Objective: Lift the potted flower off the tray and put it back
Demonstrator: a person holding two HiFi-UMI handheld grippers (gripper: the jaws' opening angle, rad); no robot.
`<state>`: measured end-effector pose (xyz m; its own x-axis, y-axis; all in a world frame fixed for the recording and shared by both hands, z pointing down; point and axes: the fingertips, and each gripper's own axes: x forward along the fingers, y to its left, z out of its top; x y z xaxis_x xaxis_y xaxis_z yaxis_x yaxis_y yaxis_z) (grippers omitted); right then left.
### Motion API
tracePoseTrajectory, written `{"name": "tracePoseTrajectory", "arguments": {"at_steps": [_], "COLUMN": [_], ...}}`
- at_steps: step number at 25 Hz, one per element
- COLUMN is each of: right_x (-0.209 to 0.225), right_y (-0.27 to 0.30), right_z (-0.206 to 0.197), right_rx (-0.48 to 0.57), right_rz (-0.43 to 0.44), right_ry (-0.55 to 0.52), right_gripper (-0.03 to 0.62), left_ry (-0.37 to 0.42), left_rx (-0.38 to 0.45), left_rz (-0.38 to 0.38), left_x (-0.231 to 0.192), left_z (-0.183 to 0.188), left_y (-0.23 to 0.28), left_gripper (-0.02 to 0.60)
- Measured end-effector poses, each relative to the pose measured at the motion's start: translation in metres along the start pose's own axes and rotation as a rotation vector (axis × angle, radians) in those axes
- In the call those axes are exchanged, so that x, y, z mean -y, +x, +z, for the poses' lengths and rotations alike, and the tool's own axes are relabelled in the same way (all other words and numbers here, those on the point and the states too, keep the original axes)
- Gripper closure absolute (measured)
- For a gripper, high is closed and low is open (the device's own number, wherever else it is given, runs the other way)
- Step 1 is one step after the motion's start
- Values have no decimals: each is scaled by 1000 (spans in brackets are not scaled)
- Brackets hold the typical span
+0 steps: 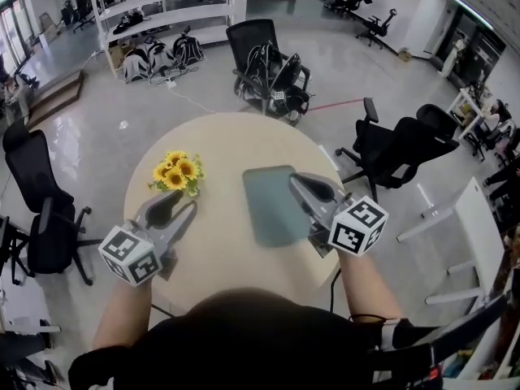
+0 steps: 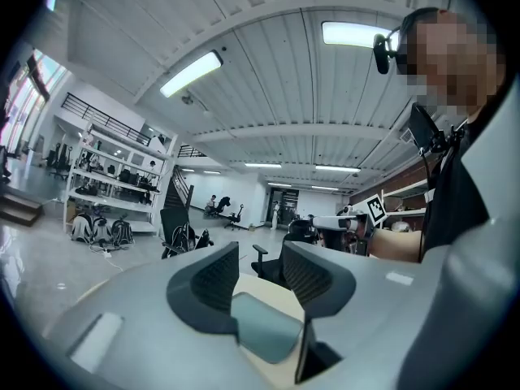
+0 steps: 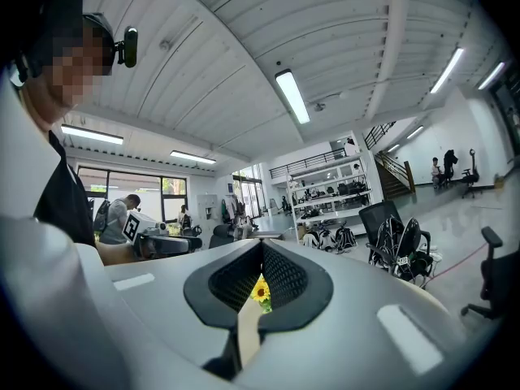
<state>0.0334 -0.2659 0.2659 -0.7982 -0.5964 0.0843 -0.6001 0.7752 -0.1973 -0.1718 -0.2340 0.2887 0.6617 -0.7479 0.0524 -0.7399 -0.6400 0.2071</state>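
The potted flower (image 1: 176, 173), a bunch of yellow sunflowers, stands on the round beige table (image 1: 236, 140), left of the grey-green tray (image 1: 272, 205) and off it. Its pot is hidden under the blooms. My left gripper (image 1: 177, 201) sits just in front of the flower, jaws open with nothing between them; in the left gripper view (image 2: 260, 262) the tray (image 2: 264, 331) shows through the gap. My right gripper (image 1: 295, 182) hovers over the tray's right side, shut and empty. In the right gripper view (image 3: 262, 254) a sunflower (image 3: 261, 292) peeks through the slit below the tips.
Black office chairs stand round the table: one beyond it (image 1: 268, 67), one at the right (image 1: 398, 149), one at the left (image 1: 36, 210). A white shelf rack with bags (image 1: 162, 23) is farther back. A white desk (image 1: 479, 218) stands at the right.
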Motion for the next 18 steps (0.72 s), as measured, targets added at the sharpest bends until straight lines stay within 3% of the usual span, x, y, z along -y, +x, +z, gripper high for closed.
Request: {"name": "tracePoseTrajectory", "arguments": {"at_steps": [10,18], "right_x": [12,31], "right_y": [30,62], "right_z": [-3,-20], "right_rx": [-18,-44], "right_rz": [7,18], "right_ry": [-8,-9], "right_gripper": [580,580], "left_ry": [3,-64], "left_rx": [-85,-175], "left_rz": [87,158], "left_x": [-57,-106], "left_z": [-43,-118], "left_y": [2,15], "left_gripper": [260,171]}}
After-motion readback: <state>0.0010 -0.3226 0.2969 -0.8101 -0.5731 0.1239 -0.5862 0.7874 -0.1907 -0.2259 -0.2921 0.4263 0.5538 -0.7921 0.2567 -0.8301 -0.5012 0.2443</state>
